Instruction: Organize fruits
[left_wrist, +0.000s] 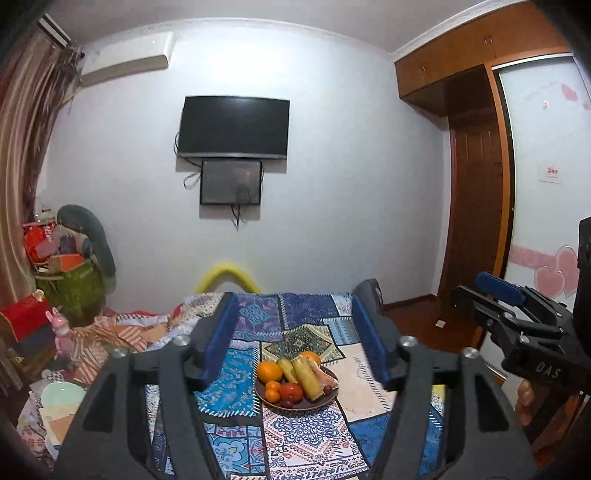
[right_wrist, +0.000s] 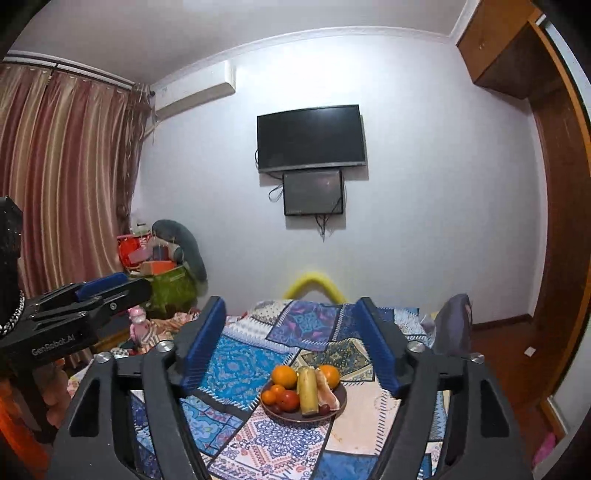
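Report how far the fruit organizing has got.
Done, by the look of it: the fruits sit gathered in the dark plate on the patchwork cloth. In hand: nothing; the left tongs and right tongs are both open and empty, above the plate. Left: no loose fruit visible on the cloth.
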